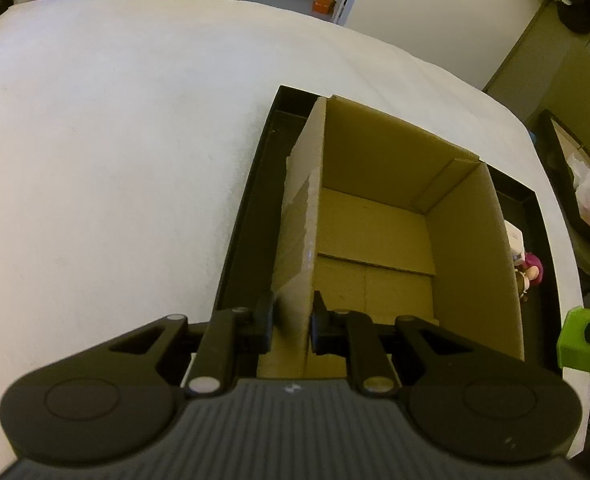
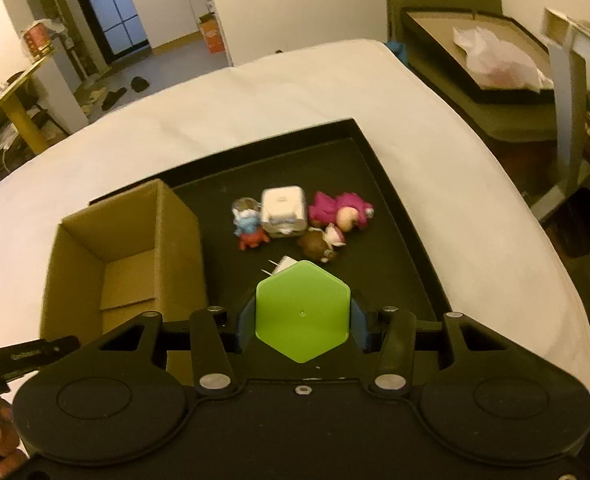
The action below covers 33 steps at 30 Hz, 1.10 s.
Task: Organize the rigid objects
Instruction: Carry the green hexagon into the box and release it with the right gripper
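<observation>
The left claw [image 1: 293,320] pinches the empty cardboard box's [image 2: 123,256] wall while the right claw [image 2: 303,316] grips a green hexagonal block [image 2: 302,312] above the black tray [image 2: 399,208]; figurines [image 2: 337,210] and a white charger [image 2: 284,210] remain unsorted there.

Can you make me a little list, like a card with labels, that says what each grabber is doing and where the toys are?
Left grabber: pinching the near wall of the cardboard box
Right grabber: holding a green block above the tray
Cardboard box: open on top, nothing visible inside, stands in the black tray
Toys: pink doll, brown figure, blue and red figure, lying in the tray beside the box
White case: among the toys
White plug: just beyond the green block
Underneath: white table
</observation>
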Each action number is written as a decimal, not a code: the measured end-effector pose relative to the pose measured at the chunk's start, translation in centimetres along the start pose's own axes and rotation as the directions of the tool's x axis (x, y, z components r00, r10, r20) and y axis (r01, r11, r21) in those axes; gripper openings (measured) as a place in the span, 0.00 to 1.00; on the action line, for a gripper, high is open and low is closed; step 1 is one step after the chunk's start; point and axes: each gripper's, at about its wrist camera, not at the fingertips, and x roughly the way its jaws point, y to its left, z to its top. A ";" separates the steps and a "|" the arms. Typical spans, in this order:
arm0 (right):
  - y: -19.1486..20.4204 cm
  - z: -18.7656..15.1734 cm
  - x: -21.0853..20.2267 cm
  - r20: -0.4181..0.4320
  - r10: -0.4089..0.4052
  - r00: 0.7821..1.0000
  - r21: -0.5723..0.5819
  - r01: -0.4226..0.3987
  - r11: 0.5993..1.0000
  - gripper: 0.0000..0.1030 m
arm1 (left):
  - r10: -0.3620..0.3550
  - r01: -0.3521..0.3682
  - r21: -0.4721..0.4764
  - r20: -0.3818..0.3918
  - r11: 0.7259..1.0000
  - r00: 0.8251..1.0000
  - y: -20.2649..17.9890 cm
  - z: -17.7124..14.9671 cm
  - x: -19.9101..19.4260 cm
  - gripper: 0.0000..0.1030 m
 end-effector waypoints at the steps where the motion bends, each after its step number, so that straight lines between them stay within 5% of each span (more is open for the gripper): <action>1: 0.4 0.1 -0.2 0.006 0.001 1.000 -0.006 -0.001 1.000 0.45 | 0.000 0.000 0.002 0.002 1.000 1.000 -0.1 0.0 -0.1 0.16; 15: 5.8 0.5 -2.3 0.085 0.018 0.996 -0.124 -0.007 0.992 0.45 | -0.003 0.003 0.010 0.012 1.000 1.000 0.2 -0.6 -0.4 0.16; 33: 11.5 -0.2 -1.5 0.087 0.091 0.992 -0.259 -0.065 0.964 0.45 | 0.055 -0.058 0.065 0.055 0.996 0.997 -0.8 -0.8 -0.5 0.13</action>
